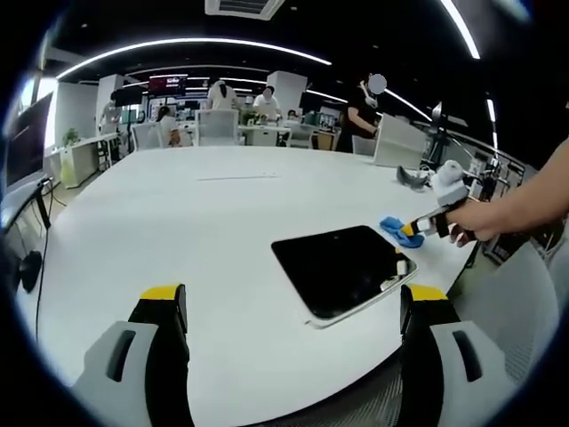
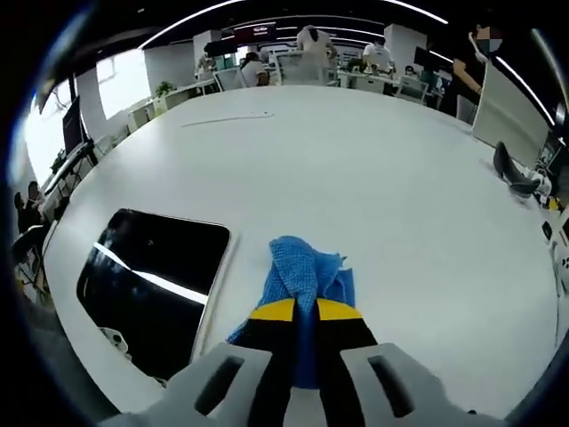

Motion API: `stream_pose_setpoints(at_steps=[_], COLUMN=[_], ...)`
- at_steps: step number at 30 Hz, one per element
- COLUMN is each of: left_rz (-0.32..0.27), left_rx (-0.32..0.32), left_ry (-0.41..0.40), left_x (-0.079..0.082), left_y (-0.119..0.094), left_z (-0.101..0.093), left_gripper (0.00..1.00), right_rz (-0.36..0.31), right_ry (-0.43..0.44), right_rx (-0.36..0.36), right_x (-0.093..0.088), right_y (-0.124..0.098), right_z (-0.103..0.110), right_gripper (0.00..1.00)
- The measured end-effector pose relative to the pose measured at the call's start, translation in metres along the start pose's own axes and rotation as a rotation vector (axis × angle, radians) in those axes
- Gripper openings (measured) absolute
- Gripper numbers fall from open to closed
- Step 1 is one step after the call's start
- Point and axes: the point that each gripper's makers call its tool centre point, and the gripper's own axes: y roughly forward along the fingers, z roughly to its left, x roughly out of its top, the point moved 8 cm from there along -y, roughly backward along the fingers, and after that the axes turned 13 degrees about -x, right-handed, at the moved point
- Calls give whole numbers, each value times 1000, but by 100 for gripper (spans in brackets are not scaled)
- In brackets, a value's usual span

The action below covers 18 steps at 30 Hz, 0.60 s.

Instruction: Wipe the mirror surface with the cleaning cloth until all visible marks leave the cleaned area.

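Note:
A flat rectangular mirror [image 1: 345,269] with a pale frame lies on the white table, dark with reflected ceiling lights; small pale marks sit near its right corner. In the right gripper view the mirror [image 2: 149,283] lies left of the blue cleaning cloth [image 2: 302,271]. My right gripper [image 2: 305,331] is shut on the cloth, which rests on the table just beside the mirror's edge. From the left gripper view, the right gripper [image 1: 420,229] and the hand holding it come in from the right with the cloth [image 1: 396,228]. My left gripper [image 1: 293,307] is open, jaws wide apart, above the table's near edge.
The large white table [image 1: 222,205] stretches away. A white monitor back [image 2: 507,111] and a dark object [image 2: 511,173] stand at its far right. A thin cable [image 2: 227,118] lies far across. People sit at desks beyond. A mesh chair [image 1: 373,405] is below the table edge.

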Motion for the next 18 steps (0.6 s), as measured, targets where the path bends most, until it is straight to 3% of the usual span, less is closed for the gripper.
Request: stream_pose_setpoints(at_steps=[3, 5, 7, 12, 18], left_rz=[7, 17, 17, 13, 6], left_rx=[-6, -14, -17, -20, -19], left_ry=[6, 12, 17, 10, 7], left_x=[0, -1, 0, 0, 0], left_y=[1, 2, 3, 3, 3], left_z=[-1, -1, -2, -1, -1], left_gripper=[99, 99, 99, 99, 99], right_rz=[24, 57, 69, 52, 28], right_ry=[51, 180, 224, 215, 191], right_rx=[12, 35, 52, 80, 125], right_x=[1, 2, 5, 18, 38], right_y=[1, 0, -2, -14, -16], right_z=[-2, -4, -6, 5, 34], right_gripper=[0, 0, 0, 0, 0])
